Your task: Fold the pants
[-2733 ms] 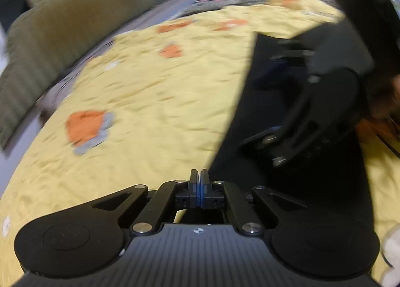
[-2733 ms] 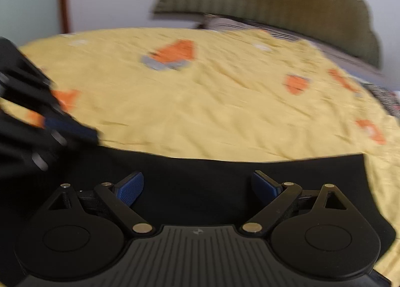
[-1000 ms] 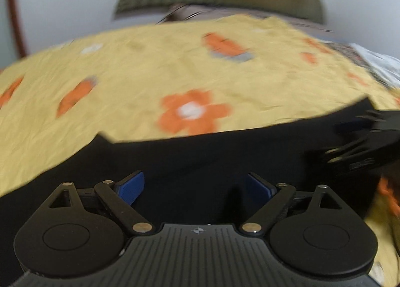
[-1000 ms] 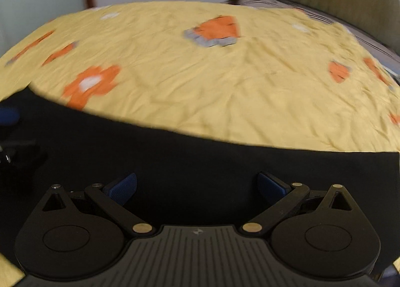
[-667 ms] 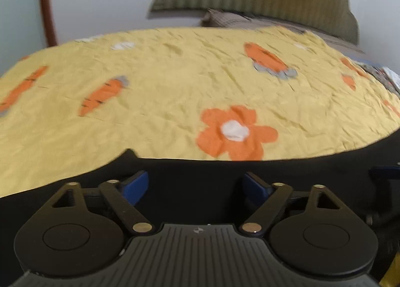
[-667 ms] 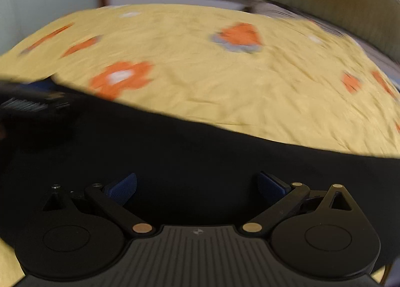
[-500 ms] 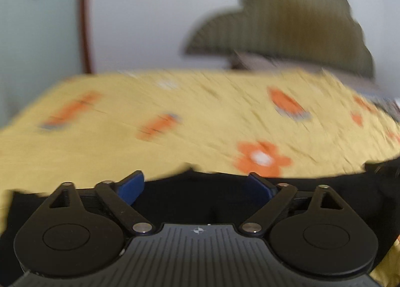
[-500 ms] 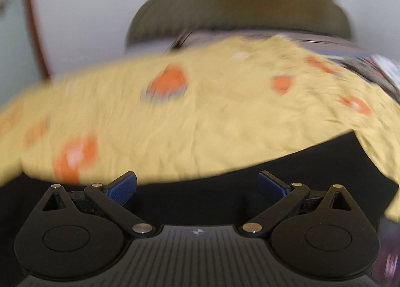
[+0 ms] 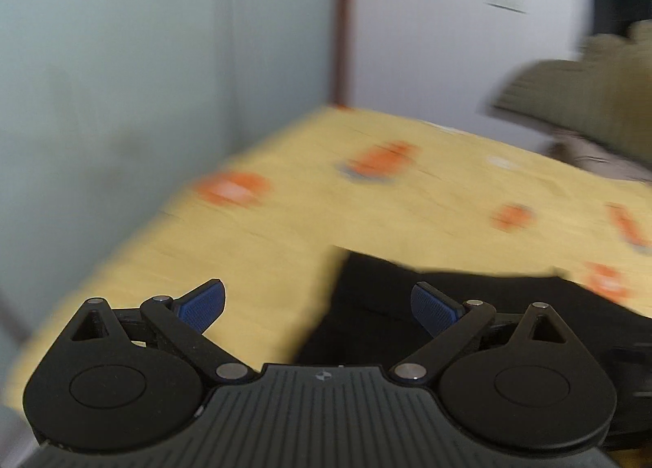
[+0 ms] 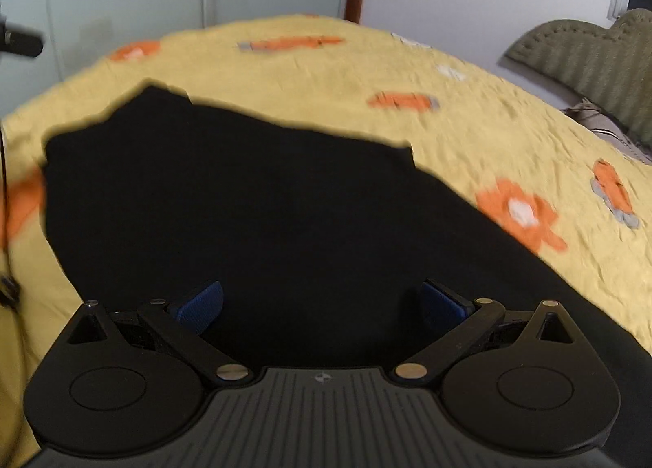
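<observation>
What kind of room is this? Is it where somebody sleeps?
Most likely a bedroom. A yellow bedspread with orange flowers covers a wide bed, a padded olive headboard stands at its far end, and black pants lie spread on top.

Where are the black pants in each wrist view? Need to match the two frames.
Left wrist: black pants sit lower centre to lower right, just beyond the open left hand-held gripper.
Right wrist: the pants fill the centre and left, under the open right hand-held gripper.
Shared landmark: the yellow bedspread with orange patterns.
</observation>
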`<state>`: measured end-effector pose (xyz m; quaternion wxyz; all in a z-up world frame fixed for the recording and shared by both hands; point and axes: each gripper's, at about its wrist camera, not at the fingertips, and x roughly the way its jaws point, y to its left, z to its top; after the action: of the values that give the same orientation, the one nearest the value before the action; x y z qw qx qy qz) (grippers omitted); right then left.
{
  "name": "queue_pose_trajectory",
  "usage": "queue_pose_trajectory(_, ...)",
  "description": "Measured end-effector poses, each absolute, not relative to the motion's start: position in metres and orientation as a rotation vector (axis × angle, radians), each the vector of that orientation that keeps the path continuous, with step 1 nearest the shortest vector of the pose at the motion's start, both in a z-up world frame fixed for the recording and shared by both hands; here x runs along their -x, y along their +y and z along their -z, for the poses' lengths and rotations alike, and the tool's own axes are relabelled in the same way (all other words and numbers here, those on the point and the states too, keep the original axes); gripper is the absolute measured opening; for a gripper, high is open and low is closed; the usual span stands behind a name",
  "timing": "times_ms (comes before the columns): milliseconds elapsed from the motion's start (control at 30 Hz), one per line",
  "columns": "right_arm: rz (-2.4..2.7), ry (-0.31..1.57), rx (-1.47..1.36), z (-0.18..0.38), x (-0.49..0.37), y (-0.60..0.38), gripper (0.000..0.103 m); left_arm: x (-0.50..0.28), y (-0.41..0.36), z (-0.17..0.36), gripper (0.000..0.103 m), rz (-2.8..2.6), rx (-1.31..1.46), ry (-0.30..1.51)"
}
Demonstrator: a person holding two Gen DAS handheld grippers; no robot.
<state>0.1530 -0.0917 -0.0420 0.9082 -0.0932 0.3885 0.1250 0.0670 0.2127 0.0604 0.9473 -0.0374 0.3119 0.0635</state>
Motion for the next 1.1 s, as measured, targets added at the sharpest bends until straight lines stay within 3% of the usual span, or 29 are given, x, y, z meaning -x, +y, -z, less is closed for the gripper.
queue_pose_trajectory(200, -0.188, 0.747, 0.082, 0.021, -0.116, -0.128, 0.103, -0.107, 0.163, -0.013, 0.095, -0.124, -0.021, 0.706)
queue_pose_trajectory(300, -0.183, 0.856, 0.136, 0.041, -0.12, -0.135, 0.103, -0.098, 0.145, -0.015, 0.097, -0.049, -0.03, 0.683)
queue_pose_trajectory(433, -0.173, 0.791, -0.053, 0.021, -0.102, -0.164, 0.103, -0.105, 0.116, -0.02, 0.099, 0.105, -0.009, 0.703)
queue_pose_trajectory(567, -0.039, 0.658, -0.039, -0.005, -0.07, -0.19, 0.103, -0.118, 0.07, -0.003, 0.101, 0.154, -0.094, 0.73)
queue_pose_trajectory(700, 0.029, 0.874, -0.018, 0.031, -0.069, -0.206, 0.103, -0.121, 0.036, 0.035, 0.095, 0.159, -0.176, 0.816)
queue_pose_trajectory(933, -0.042, 0.607, -0.401, -0.009, 0.008, -0.276, 0.103, -0.093, -0.008, -0.002, 0.098, 0.292, -0.004, 0.76)
queue_pose_trajectory(1100, 0.027, 0.437, -0.743, -0.005, 0.059, -0.378, 0.103, -0.081, -0.073, -0.013, 0.098, 0.388, -0.105, 0.696)
